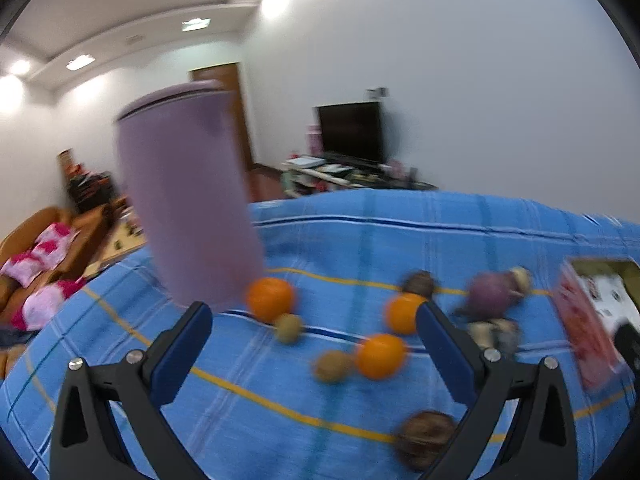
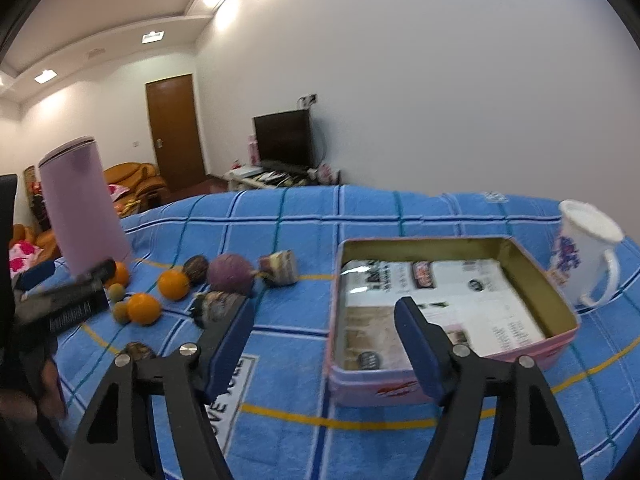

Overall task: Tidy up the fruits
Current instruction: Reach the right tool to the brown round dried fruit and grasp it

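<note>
Oranges [image 1: 380, 356] lie loose between my left claw's [image 1: 314, 316] wide-spread fingers, lilac canister [image 1: 188, 196] crowding left, while my right claw [image 2: 324, 316] gapes over the tin box [image 2: 560, 304].

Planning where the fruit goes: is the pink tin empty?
No fruit in it yet: the pink tin is open and holds only printed paper.

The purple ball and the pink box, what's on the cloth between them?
In the right wrist view, one small brownish fruit, too blurred to name, sits between the purple ball and the pink box. Beyond it, only blue cloth reaches the box.
</note>
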Demonstrator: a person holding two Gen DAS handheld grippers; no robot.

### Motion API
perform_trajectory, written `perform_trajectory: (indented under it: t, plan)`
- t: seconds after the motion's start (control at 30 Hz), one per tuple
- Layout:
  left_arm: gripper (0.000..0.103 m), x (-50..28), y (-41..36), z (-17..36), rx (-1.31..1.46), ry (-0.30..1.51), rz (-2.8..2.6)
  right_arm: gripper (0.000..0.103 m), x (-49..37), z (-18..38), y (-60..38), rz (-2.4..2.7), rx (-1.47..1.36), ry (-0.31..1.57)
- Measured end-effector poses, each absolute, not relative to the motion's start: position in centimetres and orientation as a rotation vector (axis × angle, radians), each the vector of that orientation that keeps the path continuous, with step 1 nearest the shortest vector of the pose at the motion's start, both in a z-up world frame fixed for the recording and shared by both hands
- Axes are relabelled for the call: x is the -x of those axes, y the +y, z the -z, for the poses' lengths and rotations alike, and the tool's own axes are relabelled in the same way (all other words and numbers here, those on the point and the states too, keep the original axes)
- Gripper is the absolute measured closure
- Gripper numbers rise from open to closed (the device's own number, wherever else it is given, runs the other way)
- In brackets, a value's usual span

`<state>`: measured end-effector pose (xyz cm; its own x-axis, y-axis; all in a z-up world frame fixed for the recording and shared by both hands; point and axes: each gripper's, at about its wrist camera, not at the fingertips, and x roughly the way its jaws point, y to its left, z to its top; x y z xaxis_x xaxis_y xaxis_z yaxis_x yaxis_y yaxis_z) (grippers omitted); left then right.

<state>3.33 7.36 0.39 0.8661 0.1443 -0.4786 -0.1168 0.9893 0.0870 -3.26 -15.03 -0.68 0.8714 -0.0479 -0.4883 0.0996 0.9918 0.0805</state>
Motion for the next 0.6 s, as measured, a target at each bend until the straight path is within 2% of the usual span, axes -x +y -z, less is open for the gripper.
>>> perform_trajectory:
  t: [0.17, 0.3, 0.47, 0.6]
  plan:
    - [0.000, -4.3, 11.5, 0.0, 0.034, 0.566, -0.196, 0.029, 2.4, 1.3, -13.8, -0.017, -0.129, 0.558]
    - [0.000, -4.4, 12.0, 0.1, 0.033, 0.575, -0.195, 0.029, 1.4, 2.3, -11.8, -0.197, -0.179, 0.655]
    - [0.000, -5.0, 12.0, 0.9, -0.054, 0.594, -0.300, 0.029, 0.1, 3.1, -5.7, -0.349, -0.064, 0.751]
    - [0.000, -5.3, 14.1, 0.9, -0.006, 0.610, -0.355, 0.029, -1.9, 3.6, -2.8, -0.393, -0.047, 0.812]
